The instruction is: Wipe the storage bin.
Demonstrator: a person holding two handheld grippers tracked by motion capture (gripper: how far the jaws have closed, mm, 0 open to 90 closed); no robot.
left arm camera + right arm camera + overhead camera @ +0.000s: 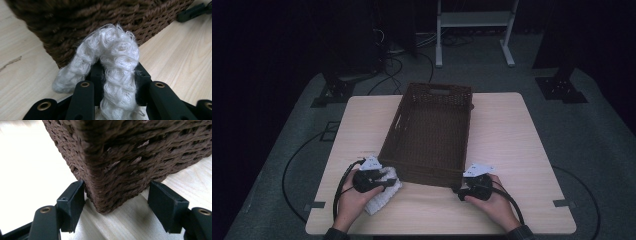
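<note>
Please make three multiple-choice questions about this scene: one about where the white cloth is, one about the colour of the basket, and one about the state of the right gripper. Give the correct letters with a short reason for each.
1. Where is the cloth?
A. inside the basket
B. on the table by the basket's near left corner
C. on the floor

2. What colour is the basket?
A. dark brown
B. white
C. green

3. How is the right gripper?
A. shut on the cloth
B. shut on nothing
C. open, jaws either side of a basket corner

Answers:
1 B: the high view shows it on the table beside that corner, in the left gripper.
2 A: the weave is dark brown in all views.
3 C: the right gripper view shows the jaws apart around the corner.
</note>
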